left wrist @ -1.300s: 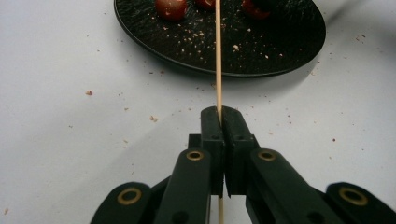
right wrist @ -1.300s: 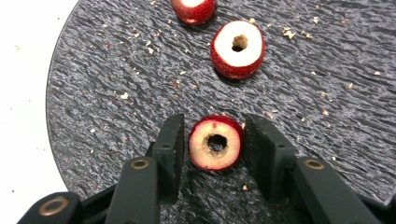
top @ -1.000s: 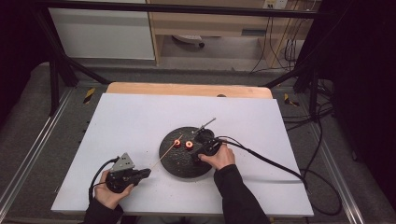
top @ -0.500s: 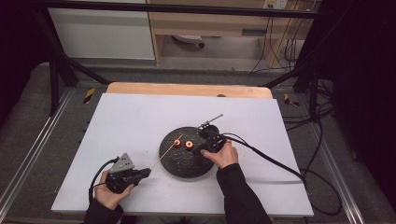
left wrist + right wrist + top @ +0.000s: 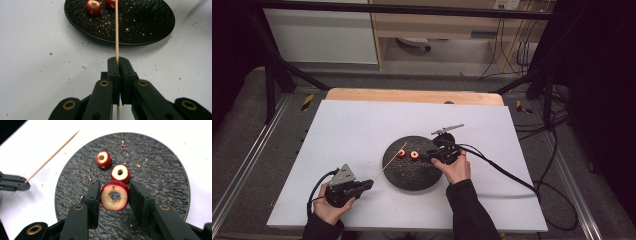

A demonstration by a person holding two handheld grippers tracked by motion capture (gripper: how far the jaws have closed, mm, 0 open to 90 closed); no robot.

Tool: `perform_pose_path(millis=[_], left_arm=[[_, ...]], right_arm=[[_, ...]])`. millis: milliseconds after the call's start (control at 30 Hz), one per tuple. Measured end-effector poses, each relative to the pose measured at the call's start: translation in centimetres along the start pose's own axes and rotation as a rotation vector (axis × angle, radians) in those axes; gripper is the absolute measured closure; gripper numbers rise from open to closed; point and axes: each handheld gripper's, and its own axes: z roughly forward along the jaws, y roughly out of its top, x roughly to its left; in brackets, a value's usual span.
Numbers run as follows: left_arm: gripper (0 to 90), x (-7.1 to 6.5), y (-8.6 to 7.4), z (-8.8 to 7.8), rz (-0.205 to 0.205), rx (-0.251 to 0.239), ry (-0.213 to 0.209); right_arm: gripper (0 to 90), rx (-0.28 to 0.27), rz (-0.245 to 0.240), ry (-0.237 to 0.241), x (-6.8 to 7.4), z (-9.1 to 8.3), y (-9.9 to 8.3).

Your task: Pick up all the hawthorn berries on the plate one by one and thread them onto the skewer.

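**Now the right gripper has lifted a cored fruit slice off the plate**

Now the change is on the right side. A second ago the right gripper sat low over the near part of the black plate; since then it has come up and drifted toward the plate's far side, its grey top plate tipping further into sight in the high view. In the right gripper view its jaws are clamped on a red-skinned fruit slice with a pale face and a hole through the centre, held clear above the plate surface. Two smaller slices of the same kind lie on the plate just beyond it, close together but apart.

The left gripper has kept its place near the table's front-left corner, jaws pressed tight on a thin wooden skewer. The skewer runs from the jaws up and over the plate's rim, its tip close to the two resting slices.

This looks like threading work: one slice is picked and raised, and the hole faces the camera, so the next step would call for lining that hole up with the skewer's tip, which is well apart from the held slice for now.

The right hand wraps the gripper from behind, forearm coming in from the bottom edge, gripper pointing left across the plate. The left hand holds its gripper low and level, aimed right toward the plate.
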Motion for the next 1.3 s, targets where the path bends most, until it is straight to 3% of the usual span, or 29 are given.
perform_pose_path(millis=[267,600,1067,1300], left_arm=[[88.0,-0.1,0.0,0.0,-0.001,-0.004,0.002],[87.9,-0.1,-0.1,0.0,-0.003,-0.010,0.008],[87.9,-0.2,-0.1,0.0,-0.014,-0.030,0.019],[87.9,-0.4,-0.1,0.3,-0.022,-0.043,0.027]], right_arm=[[62.9,-0.156,0.067,0.046,-0.4,-0.8,-1.3],[62.9,-0.347,0.176,0.107,-0.3,-0.2,-2.9],[63.0,-0.546,0.314,0.150,0.3,1.8,-3.8],[63.0,-0.616,0.343,0.155,0.2,2.1,-3.6]])
